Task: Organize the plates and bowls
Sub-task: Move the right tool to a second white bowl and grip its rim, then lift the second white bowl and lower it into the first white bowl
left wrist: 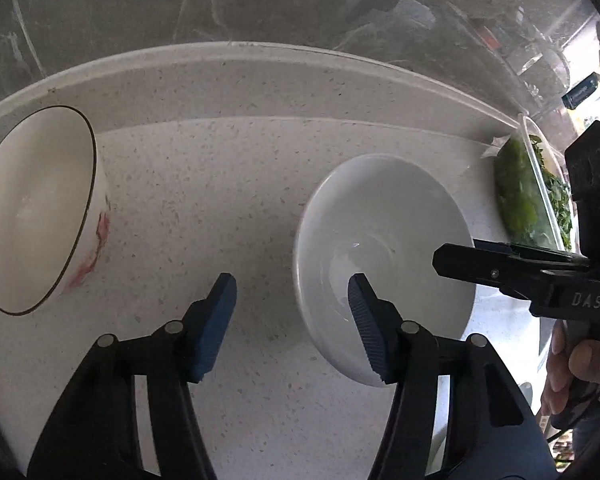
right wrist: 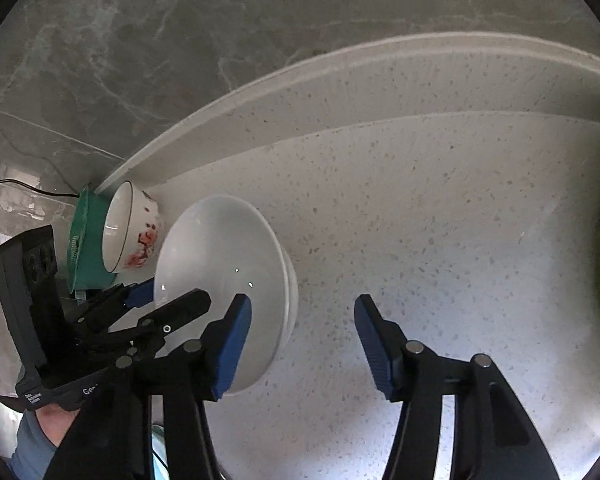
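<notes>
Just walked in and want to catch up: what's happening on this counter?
A person is sorting dishes on a speckled white counter, with handheld tongs in each hand. Both the left tongs and the right tongs are open and hold nothing. They flank a plain white bowl; the left tongs' right fingertip shows in front of its inside. A second bowl with red markings sits further left, beside a green item. A clear container of greens stands on the right.

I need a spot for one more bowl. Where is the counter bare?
Bare counter lies between the patterned bowl and the white bowl, and right of the white bowl in the right wrist view. It is crowded by the green basket and the greens container.
</notes>
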Action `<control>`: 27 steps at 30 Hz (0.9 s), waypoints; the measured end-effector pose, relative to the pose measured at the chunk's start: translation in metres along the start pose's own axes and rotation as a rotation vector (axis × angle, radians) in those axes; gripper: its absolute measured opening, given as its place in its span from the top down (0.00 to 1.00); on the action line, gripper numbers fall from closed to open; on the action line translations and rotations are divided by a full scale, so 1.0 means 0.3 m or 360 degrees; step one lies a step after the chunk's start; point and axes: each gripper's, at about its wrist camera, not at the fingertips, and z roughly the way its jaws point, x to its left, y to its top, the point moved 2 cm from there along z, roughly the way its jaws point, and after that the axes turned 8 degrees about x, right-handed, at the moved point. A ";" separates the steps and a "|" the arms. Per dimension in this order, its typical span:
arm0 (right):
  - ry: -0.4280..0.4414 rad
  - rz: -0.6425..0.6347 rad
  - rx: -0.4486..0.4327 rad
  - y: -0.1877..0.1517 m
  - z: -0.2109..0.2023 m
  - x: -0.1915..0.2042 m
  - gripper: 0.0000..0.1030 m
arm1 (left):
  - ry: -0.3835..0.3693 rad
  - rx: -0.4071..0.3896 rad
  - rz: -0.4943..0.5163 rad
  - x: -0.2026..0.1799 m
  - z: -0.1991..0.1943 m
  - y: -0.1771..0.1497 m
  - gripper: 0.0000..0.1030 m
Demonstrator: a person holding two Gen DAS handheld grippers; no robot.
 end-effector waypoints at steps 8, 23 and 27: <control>0.0014 0.0020 0.0020 0.014 0.036 0.001 0.56 | 0.0028 0.0065 0.0011 -0.017 0.042 0.003 0.46; 0.0044 -0.0016 0.0026 0.024 0.066 0.039 0.87 | -0.0063 0.0058 0.0045 -0.043 0.044 0.009 0.89; 0.0091 0.0031 0.0025 0.020 0.056 0.019 0.86 | -0.0061 0.0077 0.0057 -0.040 0.041 0.001 0.89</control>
